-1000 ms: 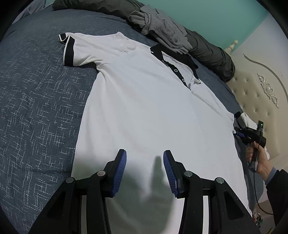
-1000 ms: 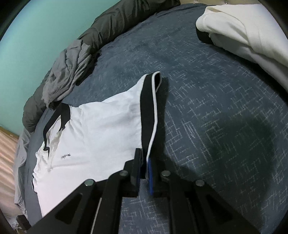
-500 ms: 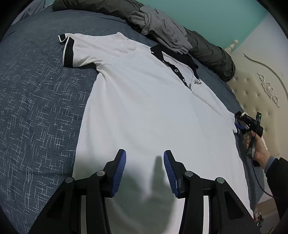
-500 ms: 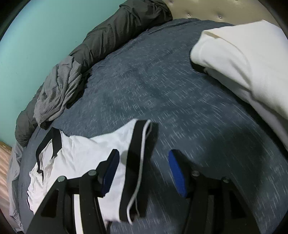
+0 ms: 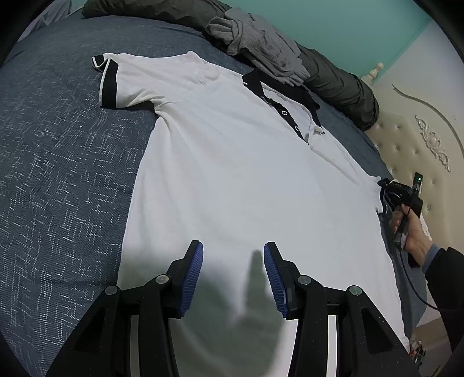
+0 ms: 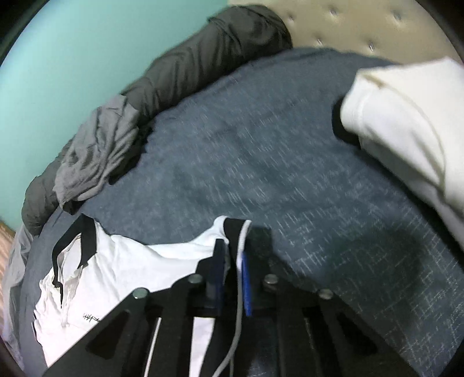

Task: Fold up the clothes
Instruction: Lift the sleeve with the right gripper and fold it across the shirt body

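Polo shirt point(image 5: 232, 162) lay flat, face up, on blue bedspread point(image 5: 63, 162). Right gripper point(image 6: 233, 261) had just been closing, apparently clamping black sleeve cuff point(image 6: 235, 232); view blurred. Left gripper point(image 5: 233, 261) hovered half-open over hem, empty.

Teal wall point(image 5: 348, 26), tufted cream headboard point(image 5: 411, 150), blue bedspread point(image 5: 58, 162).

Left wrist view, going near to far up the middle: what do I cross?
left gripper → white polo shirt → black collar → grey crumpled garment → teal wall.
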A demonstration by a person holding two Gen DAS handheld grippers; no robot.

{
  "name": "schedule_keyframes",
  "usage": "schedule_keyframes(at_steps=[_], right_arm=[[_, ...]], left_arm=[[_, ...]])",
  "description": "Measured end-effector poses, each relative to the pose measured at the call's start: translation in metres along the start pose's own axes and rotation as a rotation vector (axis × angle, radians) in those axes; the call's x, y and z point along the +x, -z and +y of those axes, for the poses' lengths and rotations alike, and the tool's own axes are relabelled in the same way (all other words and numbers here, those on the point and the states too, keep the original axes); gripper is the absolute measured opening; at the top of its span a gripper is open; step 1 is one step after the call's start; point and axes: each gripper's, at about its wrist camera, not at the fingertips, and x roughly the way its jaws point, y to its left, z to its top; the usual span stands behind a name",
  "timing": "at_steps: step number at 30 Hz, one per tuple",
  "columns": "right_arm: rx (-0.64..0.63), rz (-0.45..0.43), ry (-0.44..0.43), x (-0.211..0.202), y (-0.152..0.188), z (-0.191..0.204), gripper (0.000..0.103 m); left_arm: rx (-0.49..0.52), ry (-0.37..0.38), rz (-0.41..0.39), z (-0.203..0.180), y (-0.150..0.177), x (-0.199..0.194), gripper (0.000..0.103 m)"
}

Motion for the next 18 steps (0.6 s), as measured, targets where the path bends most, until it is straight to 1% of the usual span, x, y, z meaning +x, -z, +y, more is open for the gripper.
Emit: schedule_keyframes(at_steps=[6, 9, 12, 15, 18], right_arm=[[-0.1, -0.047, -0.013, -0.022, 0.0, 0.031, 0.005], [-0.18, -0.055, -0.027, -0.033, 0.001, 0.059, 0.005], [-0.263, -0.053, -0.058, -0.046, 0.005, 0.098, 0.005], [-0.34, -0.033, -0.095, -0.054, 0.01, 0.137, 0.004], [-0.406, 0.023, -0.105, -0.047, 0.027, 0.175, 0.004]], left_arm=[[-0.005, 0.009, -0.015, -0.001, -0.002, -0.004, 0.048], [-0.007, 0.017, -0.022, -0.002, -0.002, -0.007, 0.048], [-0.006, 0.026, -0.028, -0.004, -0.003, -0.009, 0.048], [-0.002, 0.032, -0.032, -0.005, -0.003, -0.011, 0.048], [-0.001, 0.034, -0.03, -0.005, -0.003, -0.012, 0.048]])
